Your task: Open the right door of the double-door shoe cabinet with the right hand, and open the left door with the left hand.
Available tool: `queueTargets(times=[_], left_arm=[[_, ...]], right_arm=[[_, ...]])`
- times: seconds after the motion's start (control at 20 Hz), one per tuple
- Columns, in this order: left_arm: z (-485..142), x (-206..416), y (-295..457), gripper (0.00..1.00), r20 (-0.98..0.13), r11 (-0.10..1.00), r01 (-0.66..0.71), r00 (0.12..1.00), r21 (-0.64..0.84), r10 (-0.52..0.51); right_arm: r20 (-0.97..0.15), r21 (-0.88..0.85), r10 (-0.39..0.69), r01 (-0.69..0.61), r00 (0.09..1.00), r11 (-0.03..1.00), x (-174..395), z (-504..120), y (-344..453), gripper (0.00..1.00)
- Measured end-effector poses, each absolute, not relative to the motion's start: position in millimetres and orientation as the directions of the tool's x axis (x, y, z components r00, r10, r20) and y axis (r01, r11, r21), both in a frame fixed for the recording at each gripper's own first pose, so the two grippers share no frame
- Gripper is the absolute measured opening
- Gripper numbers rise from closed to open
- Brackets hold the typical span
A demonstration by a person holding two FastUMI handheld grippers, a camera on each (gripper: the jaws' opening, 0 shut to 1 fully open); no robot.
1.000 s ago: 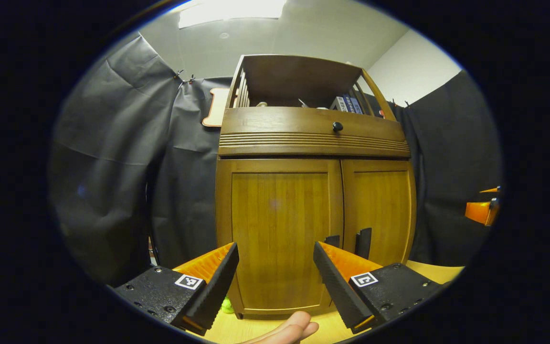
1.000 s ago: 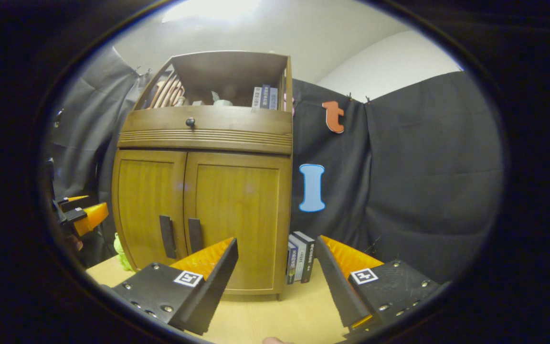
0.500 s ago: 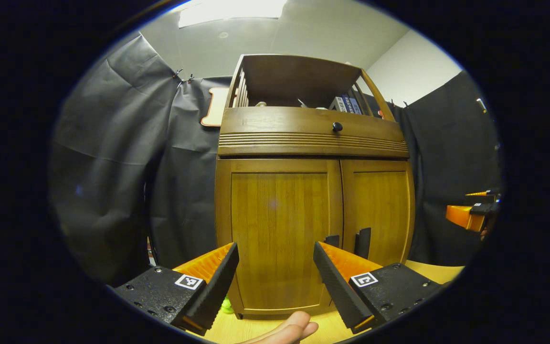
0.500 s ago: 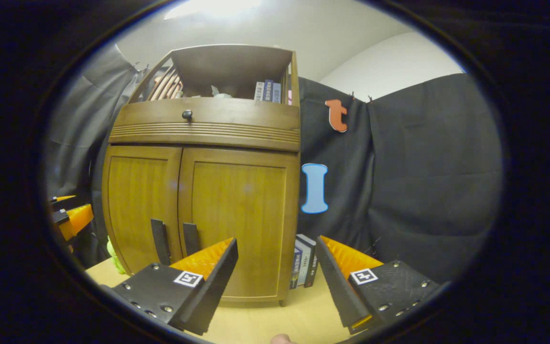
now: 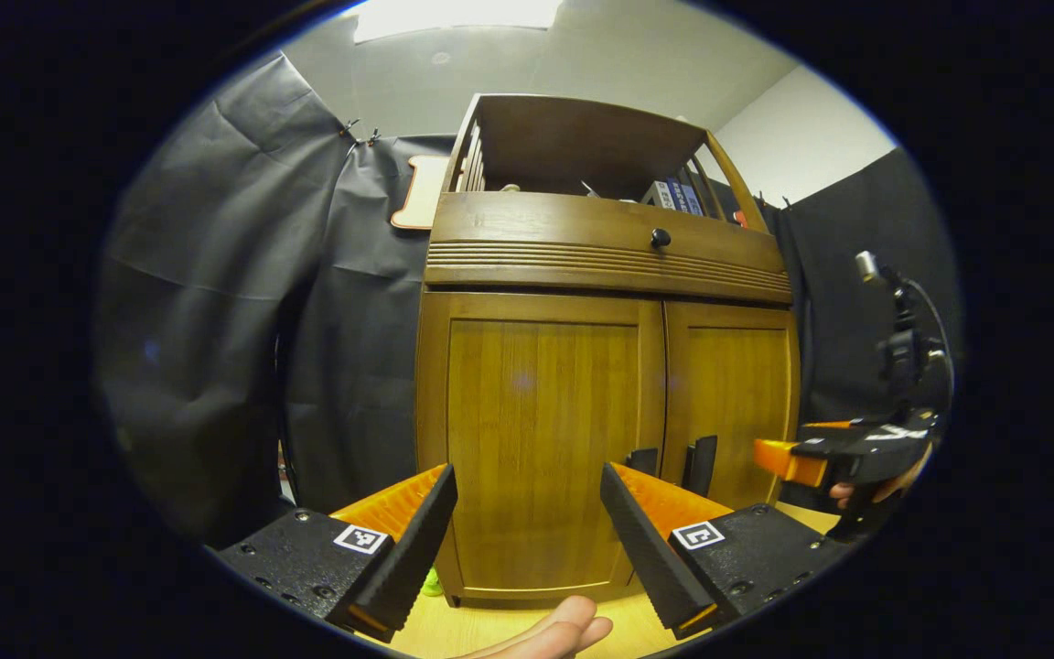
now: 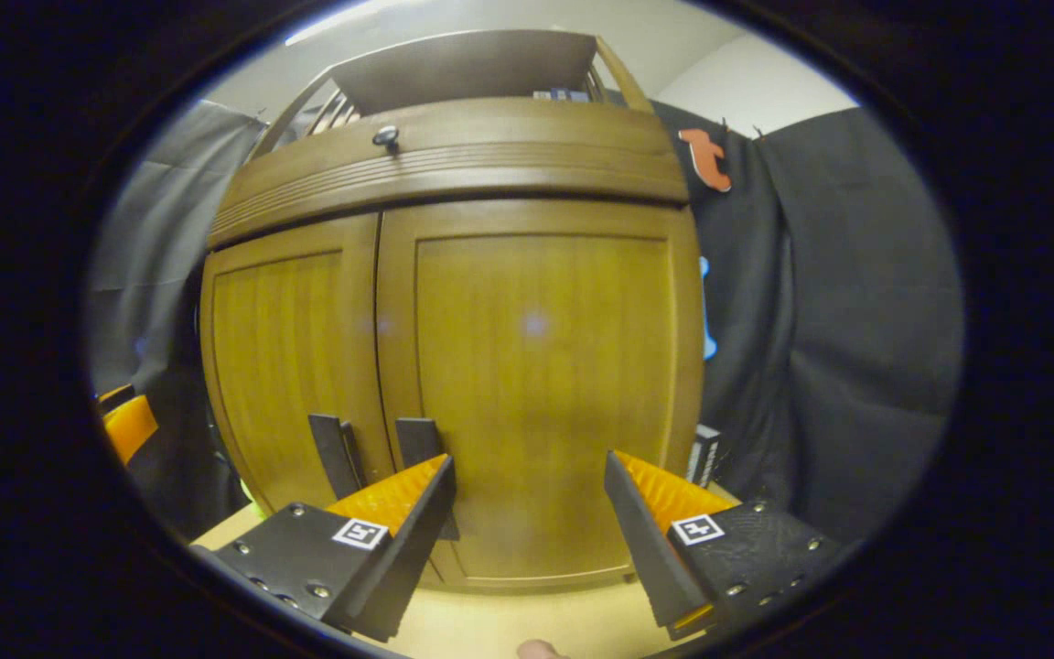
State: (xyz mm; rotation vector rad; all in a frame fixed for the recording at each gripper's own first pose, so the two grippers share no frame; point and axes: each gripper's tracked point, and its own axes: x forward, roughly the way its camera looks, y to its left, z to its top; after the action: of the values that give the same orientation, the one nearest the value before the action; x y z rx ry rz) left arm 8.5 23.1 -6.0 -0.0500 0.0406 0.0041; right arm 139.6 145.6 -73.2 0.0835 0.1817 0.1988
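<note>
Shoe cabinet (image 5: 582, 384): stands on the bench (image 6: 509, 622), both doors shut.
Right door (image 6: 536, 384): closed; its handle (image 6: 419, 441) sits just left of the right tongs (image 6: 532, 503).
Left door (image 5: 536, 439): closed; its handle (image 5: 641, 458) untouched.
Right tongs: gaping wide, empty, close to the door.
Left tongs (image 5: 527, 503): spread apart, empty, farther back.
Progress: nothing opened yet; both pulls remain, I'd judge.

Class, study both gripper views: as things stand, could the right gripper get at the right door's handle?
Probably yes. The right gripper is open in front of the shut right door, and its handle stands just beyond the gripper's left finger with nothing between; a small leftward shift should bring it in.
</note>
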Motion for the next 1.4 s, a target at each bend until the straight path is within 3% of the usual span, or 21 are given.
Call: queueTargets(times=[0.35, 0.4, 0.45, 0.65, 0.75, 0.8, 1.1, 1.15, 1.4], left_arm=[[-11.0, 6.1, 21.8, 0.95, -0.039, 0.998, -0.024, 0.999, -0.053, 0.022], [-10.5, 6.5, 24.5, 0.95, -0.038, 0.998, -0.034, 0.999, -0.054, 0.032], [-12.7, 8.1, 25.5, 0.95, -0.041, 0.998, -0.041, 0.998, -0.054, 0.039], [-13.5, 9.7, 23.0, 0.94, -0.053, 0.997, -0.011, 0.999, -0.080, 0.006], [-16.2, 4.1, 20.1, 0.95, -0.052, 0.996, 0.008, 0.999, -0.086, -0.013], [-16.7, 2.4, 18.3, 0.95, -0.050, 0.996, 0.010, 0.999, -0.085, -0.014], [-20.4, 0.8, 10.8, 0.95, -0.042, 0.998, 0.030, 0.999, -0.046, -0.032], [-20.4, 1.8, 11.6, 0.95, -0.044, 0.998, 0.034, 0.998, -0.045, -0.036], [-24.6, 3.7, 8.7, 0.97, -0.049, 0.998, 0.042, 0.998, -0.042, -0.044]], right_arm=[[-0.179, 0.154, 0.334, -0.309, 0.925, 0.939, 167.4, -96.3, 205.5, 0.97], [-0.173, 0.134, 0.330, -0.309, 0.928, 0.941, 171.3, -96.9, 207.1, 0.89], [-0.173, 0.118, 0.335, -0.318, 0.926, 0.941, 171.3, -96.4, 209.4, 0.89], [-0.213, 0.124, 0.395, -0.377, 0.894, 0.918, 169.5, -111.1, 229.2, 0.30], [-0.221, 0.120, 0.410, -0.393, 0.885, 0.912, 165.9, -108.3, 228.6, 0.19], [-0.223, 0.134, 0.423, -0.402, 0.878, 0.906, 162.9, -107.0, 227.0, 0.23], [-0.235, 0.109, 0.460, -0.447, 0.856, 0.888, 128.7, -102.5, 207.3, 0.22], [-0.240, 0.104, 0.460, -0.449, 0.855, 0.888, 123.3, -103.1, 202.8, 0.27], [-0.253, 0.114, 0.488, -0.475, 0.836, 0.873, 99.3, -98.9, 181.9, 0.22]])
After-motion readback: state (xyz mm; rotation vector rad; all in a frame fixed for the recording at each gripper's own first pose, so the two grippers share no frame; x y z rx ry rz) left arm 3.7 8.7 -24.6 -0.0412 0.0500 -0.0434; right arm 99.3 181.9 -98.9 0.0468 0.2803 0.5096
